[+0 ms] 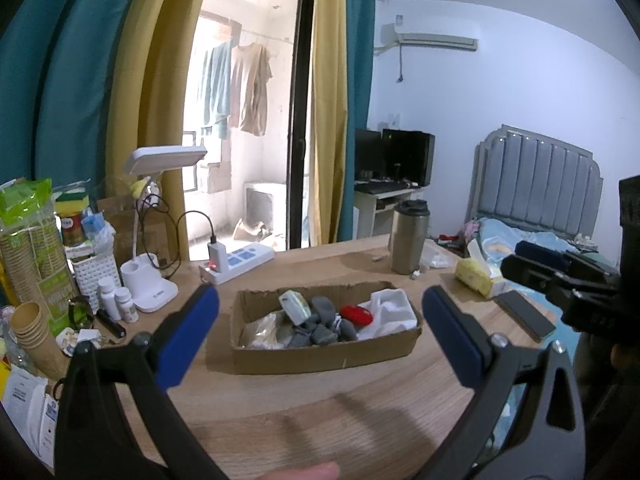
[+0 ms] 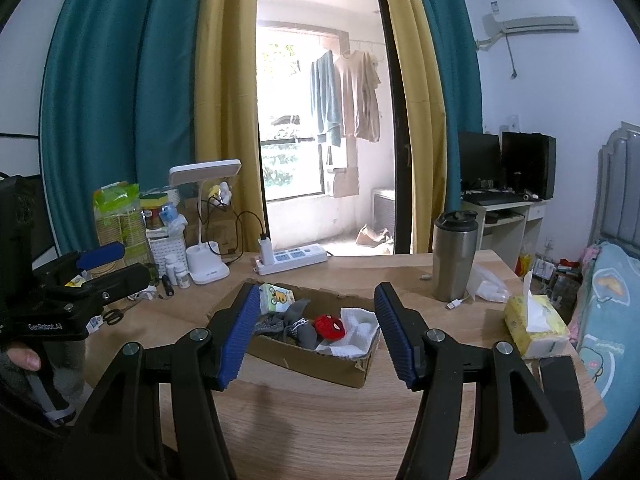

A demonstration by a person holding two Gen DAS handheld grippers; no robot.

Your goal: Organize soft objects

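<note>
1. Left claw (image 1: 320, 312): spread wide, nothing between the blue pads, above the tabletop (image 1: 320, 412) on the near side of the cardboard box (image 1: 320, 354).
2. Right claw (image 2: 316, 332): spread, holding nothing, touching nothing; the box shows through the gap.
3. Soft things lie in the box: grey socks (image 1: 324, 320), red plush toy (image 2: 329, 325), white cloth (image 1: 390, 312), tissue pack (image 2: 276, 298).
4. Past the box: steel tumbler (image 2: 454, 258), power strip (image 2: 292, 258), white desk lamp (image 2: 204, 216).
5. Right of the box: yellow tissue pack (image 2: 534, 322), black phone (image 1: 524, 314).
6. Left edge: cluttered with paper cups (image 1: 32, 328), pill bottles (image 1: 118, 302) and scissors (image 2: 114, 315).
7. Nothing stands between either claw and the box.
</note>
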